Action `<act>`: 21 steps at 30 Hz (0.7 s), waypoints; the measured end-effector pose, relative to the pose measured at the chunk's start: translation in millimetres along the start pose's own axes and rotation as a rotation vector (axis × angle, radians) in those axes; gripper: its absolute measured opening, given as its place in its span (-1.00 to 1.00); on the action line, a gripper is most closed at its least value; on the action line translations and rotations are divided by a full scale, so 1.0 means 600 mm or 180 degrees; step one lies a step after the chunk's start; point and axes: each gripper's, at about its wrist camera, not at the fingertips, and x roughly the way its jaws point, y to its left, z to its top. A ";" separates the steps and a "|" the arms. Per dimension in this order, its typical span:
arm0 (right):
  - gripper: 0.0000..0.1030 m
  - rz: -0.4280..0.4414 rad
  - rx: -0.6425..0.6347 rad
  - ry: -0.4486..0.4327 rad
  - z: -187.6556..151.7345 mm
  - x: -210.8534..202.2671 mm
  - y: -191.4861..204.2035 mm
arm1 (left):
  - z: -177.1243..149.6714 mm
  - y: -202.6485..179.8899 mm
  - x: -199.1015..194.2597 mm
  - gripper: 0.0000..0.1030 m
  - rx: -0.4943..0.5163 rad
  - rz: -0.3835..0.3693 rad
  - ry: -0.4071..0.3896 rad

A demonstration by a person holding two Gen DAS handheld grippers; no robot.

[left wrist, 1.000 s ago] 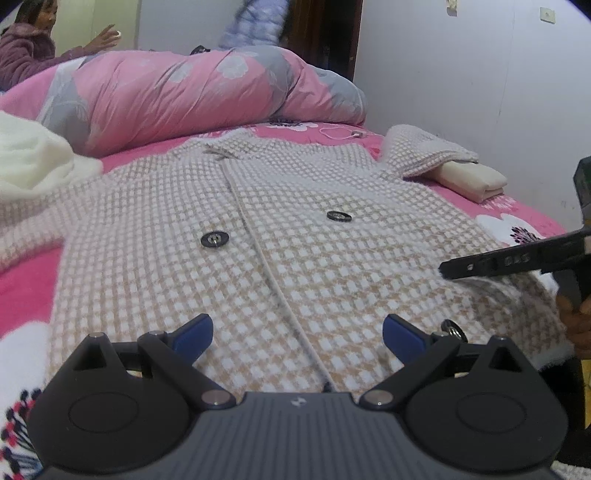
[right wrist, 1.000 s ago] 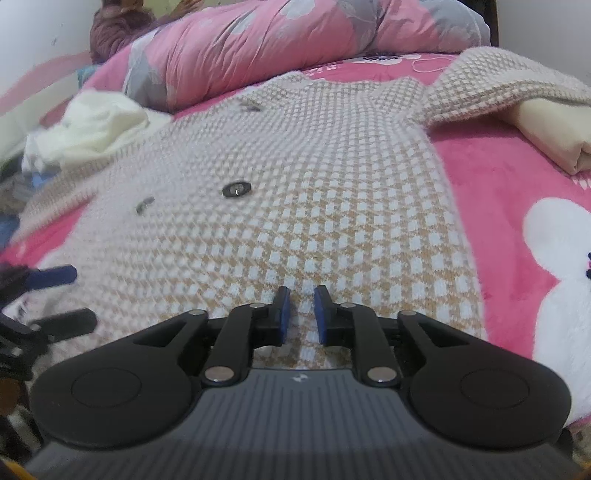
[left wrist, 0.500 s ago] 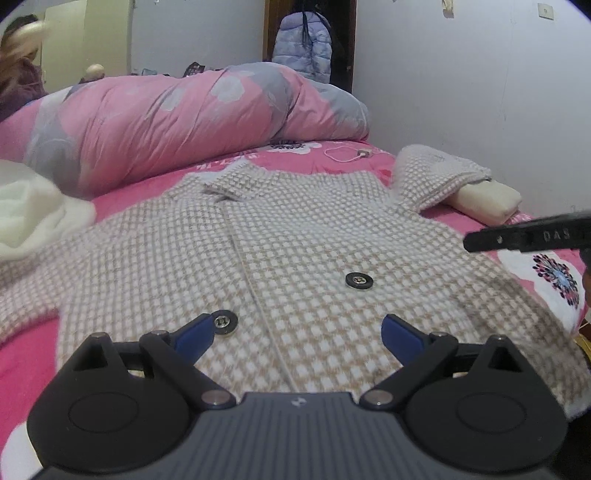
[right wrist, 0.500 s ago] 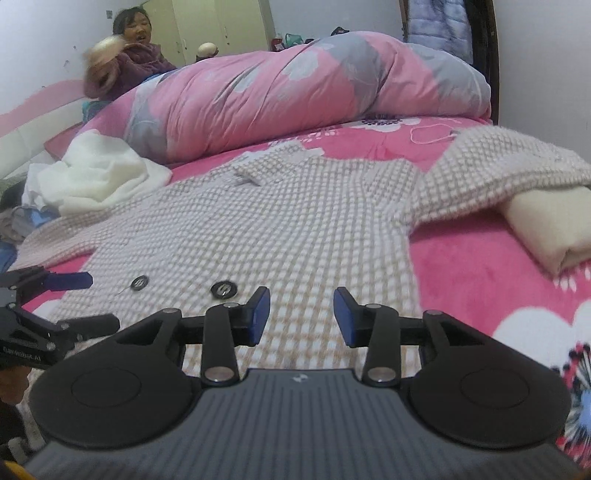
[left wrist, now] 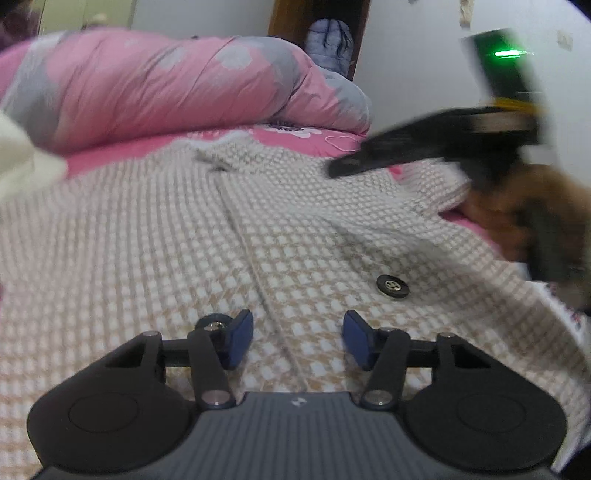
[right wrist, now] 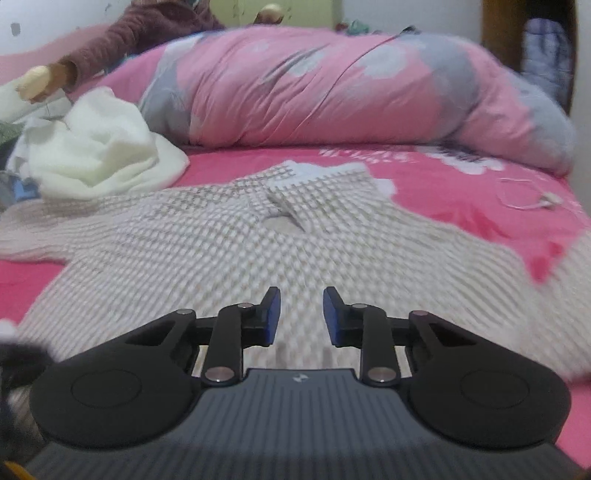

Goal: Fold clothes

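A beige and white checked jacket (left wrist: 155, 236) with dark round buttons (left wrist: 392, 285) lies spread front-up on the pink bed; it also shows in the right wrist view (right wrist: 207, 254), collar toward the duvet. My left gripper (left wrist: 297, 339) is open and empty, low over the jacket's front opening. My right gripper (right wrist: 301, 317) is open and empty over the jacket's chest. In the left wrist view the right gripper (left wrist: 424, 147) shows blurred at the upper right, held in a hand above the jacket's right shoulder.
A rolled pink and grey duvet (right wrist: 351, 85) lies across the head of the bed. A white garment (right wrist: 96, 147) is heaped at the left. A person in a maroon top (right wrist: 140, 26) sits behind. A white cable (right wrist: 532, 199) lies on the pink sheet (right wrist: 461, 206).
Both grippers have moved forward up the jacket toward the collar. The left jaws have narrowed but stay open. The right gripper has swung over the jacket's right shoulder; its jaws opened wider.
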 end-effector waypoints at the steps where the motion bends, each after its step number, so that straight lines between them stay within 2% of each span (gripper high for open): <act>1: -0.58 -0.0016 -0.0022 0.0031 0.012 0.030 0.000 | -0.003 0.005 0.000 0.09 -0.0031 -0.0034 -0.0017; 7: -0.71 -0.0235 0.0072 0.0056 0.083 0.199 -0.036 | -0.016 0.014 0.002 0.11 -0.0104 -0.0141 -0.0114; 13: -0.72 -0.0363 0.0293 -0.0076 0.128 0.305 -0.068 | -0.020 0.024 0.002 0.15 -0.0170 -0.0245 -0.0145; 17: -0.72 -0.0365 0.0445 -0.0060 0.137 0.310 -0.078 | -0.021 0.022 -0.003 0.17 -0.0169 -0.0256 -0.0148; 21: -0.70 -0.0317 0.0611 -0.0266 0.141 0.243 -0.087 | -0.021 0.023 -0.002 0.17 -0.0154 -0.0246 -0.0148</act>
